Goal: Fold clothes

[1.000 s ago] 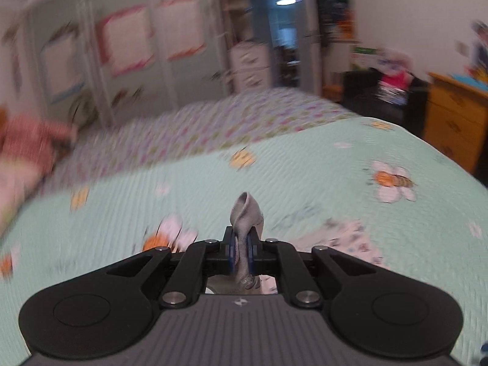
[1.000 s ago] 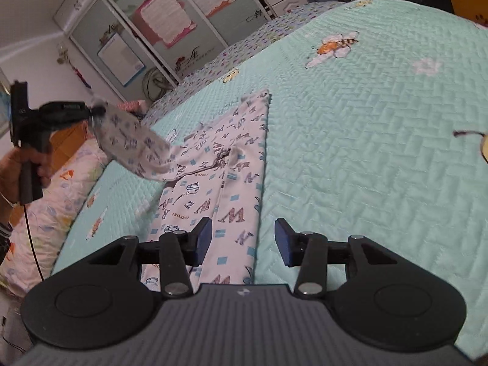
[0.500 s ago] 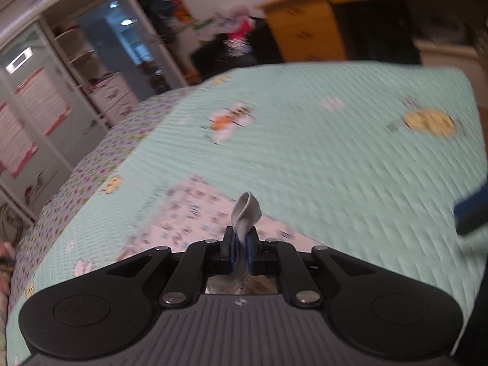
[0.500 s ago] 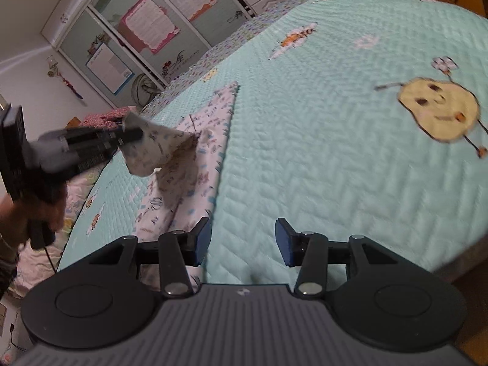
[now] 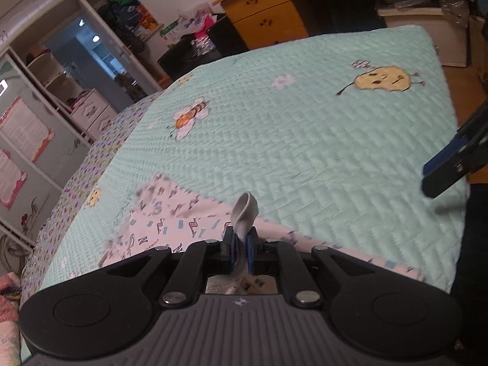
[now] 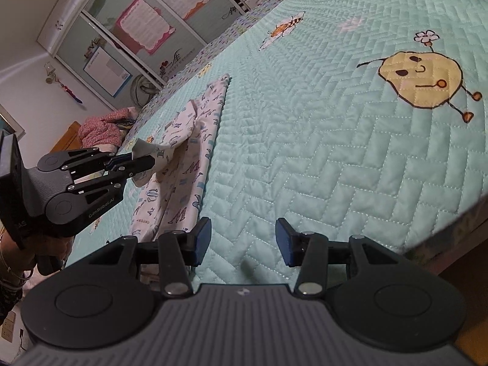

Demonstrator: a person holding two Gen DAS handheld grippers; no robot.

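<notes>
Meanwhile left tongs clamp the printed garment; right tongs gape apart, empty.

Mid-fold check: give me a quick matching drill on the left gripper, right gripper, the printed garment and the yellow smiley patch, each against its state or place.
1 left gripper
2 right gripper
3 printed garment
4 yellow smiley patch

A jaws apart, nothing between them
B stitched on the quilt near the bed's edge
C jaws shut on a cloth corner
D lying long on the quilt, one end lifted

Pairs: 1-C, 2-A, 3-D, 4-B
</notes>
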